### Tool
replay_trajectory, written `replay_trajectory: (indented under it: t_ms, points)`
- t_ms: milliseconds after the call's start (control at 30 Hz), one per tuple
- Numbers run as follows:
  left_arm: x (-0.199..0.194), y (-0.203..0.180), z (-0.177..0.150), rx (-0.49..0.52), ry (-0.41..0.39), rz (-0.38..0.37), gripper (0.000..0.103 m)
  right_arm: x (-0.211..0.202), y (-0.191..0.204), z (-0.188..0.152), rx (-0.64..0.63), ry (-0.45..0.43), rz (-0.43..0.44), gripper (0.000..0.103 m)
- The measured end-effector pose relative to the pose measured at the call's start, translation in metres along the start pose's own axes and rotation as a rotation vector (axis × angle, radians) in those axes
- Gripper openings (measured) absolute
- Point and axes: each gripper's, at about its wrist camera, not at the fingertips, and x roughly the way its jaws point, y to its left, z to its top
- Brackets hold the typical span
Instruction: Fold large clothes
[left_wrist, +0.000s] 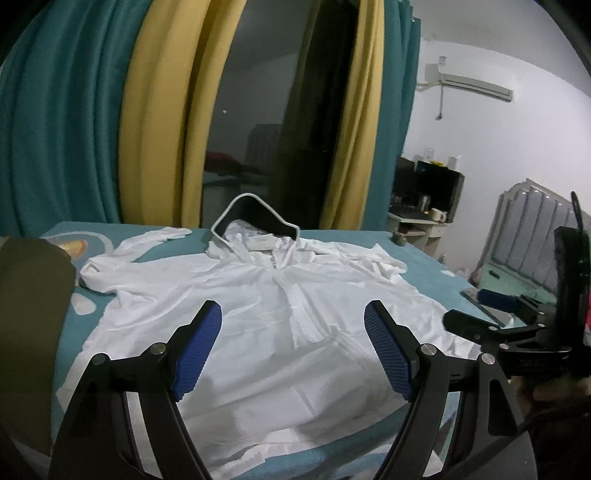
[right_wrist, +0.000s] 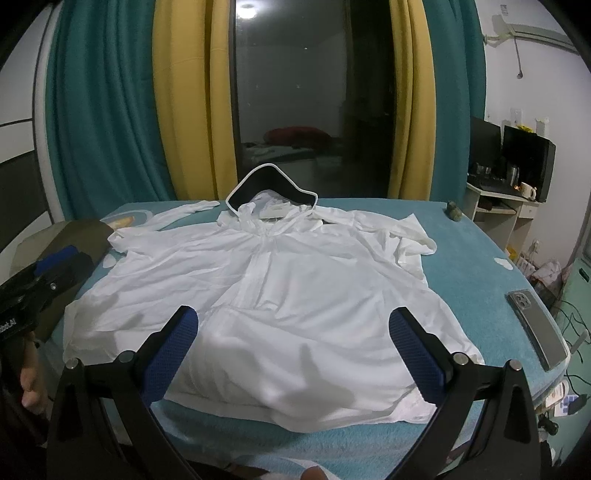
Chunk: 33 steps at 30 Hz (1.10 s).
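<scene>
A large white hooded jacket (left_wrist: 258, 295) (right_wrist: 280, 280) lies spread face up on a teal bed cover (left_wrist: 424, 266) (right_wrist: 472, 251), its dark-lined hood at the far edge and sleeves bunched at both sides. My left gripper (left_wrist: 293, 328) hovers open above the jacket's lower half, blue pads wide apart with nothing between them. My right gripper (right_wrist: 293, 332) is open too, over the hem near the front edge. In the left wrist view the right gripper (left_wrist: 491, 314) shows at the right, and in the right wrist view the left gripper (right_wrist: 44, 273) shows at the left.
A phone (right_wrist: 537, 328) lies on the bed's right side. An olive pillow (left_wrist: 33, 295) (right_wrist: 81, 236) sits at the left. Teal and yellow curtains (right_wrist: 184, 103) frame a dark window behind. A desk (right_wrist: 502, 192) with monitors stands at the right. A hand (right_wrist: 31, 384) shows at lower left.
</scene>
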Motion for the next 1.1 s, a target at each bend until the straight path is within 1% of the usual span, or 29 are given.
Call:
replay_trajectory:
  t_ms: [67,167,333,400,433,600,1100]
  points:
    - [0.001,0.001,-0.001,-0.003,0.000,0.006,0.083,0.002,0.000,0.002,-0.003,0.007,0.004,0.102]
    - [0.002,0.005,-0.001,-0.027,-0.004,-0.006,0.083,0.002,0.000,0.002,-0.008,0.010,0.006,0.102]
    - [0.003,0.007,-0.005,-0.038,-0.004,0.010,0.083,0.004,0.002,0.001,-0.005,0.010,0.000,0.102]
    - [0.005,0.006,-0.007,-0.034,0.001,0.017,0.083,0.005,0.002,0.001,-0.004,0.017,0.000,0.102]
    - [-0.002,0.005,0.000,-0.030,0.004,0.015,0.083,0.005,0.003,0.001,-0.005,0.018,0.000,0.102]
    - [-0.005,0.003,-0.001,-0.030,0.000,0.010,0.083,0.002,0.003,0.001,-0.008,0.011,0.001,0.102]
    - [-0.006,0.006,0.001,-0.032,0.001,0.011,0.083,0.001,0.003,0.001,-0.007,0.020,0.006,0.102]
